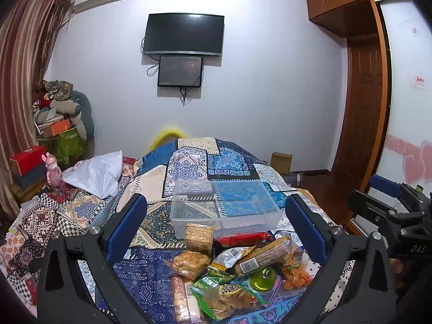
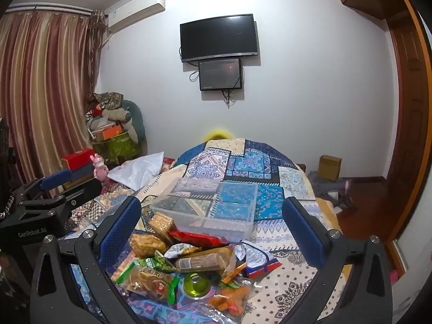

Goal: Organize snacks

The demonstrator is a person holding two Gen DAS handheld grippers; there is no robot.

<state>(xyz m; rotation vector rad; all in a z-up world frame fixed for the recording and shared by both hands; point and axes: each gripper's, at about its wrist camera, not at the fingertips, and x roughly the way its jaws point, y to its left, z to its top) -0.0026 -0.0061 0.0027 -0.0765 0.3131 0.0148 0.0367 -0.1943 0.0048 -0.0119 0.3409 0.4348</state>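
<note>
A heap of wrapped snacks (image 1: 229, 267) is seen on a bed covered by a blue patchwork quilt (image 1: 189, 162). Directly behind the heap, touching its far edge, a clear plastic box (image 1: 224, 205) stands open-topped and nothing can be made out inside it. In the heap a red packet (image 1: 240, 239) lies against the box wall, two golden crispy blocks (image 1: 198, 235) sit to its left, a long brown biscuit roll (image 1: 264, 253) lies tilted across the middle, a green jelly cup (image 1: 263, 279) rests in front of it, and a green-edged bag of chips (image 1: 226, 299) is nearest the camera.

The left tongs (image 1: 216, 232) are held spread wide above the heap, released, with nothing gripped between the blue pads (image 1: 127, 226). The right tongs (image 2: 212, 232) are likewise spread wide and released, hovering over the same heap from just beside the left ones. A black television (image 1: 183, 33) is mounted on the white wall beyond
</note>
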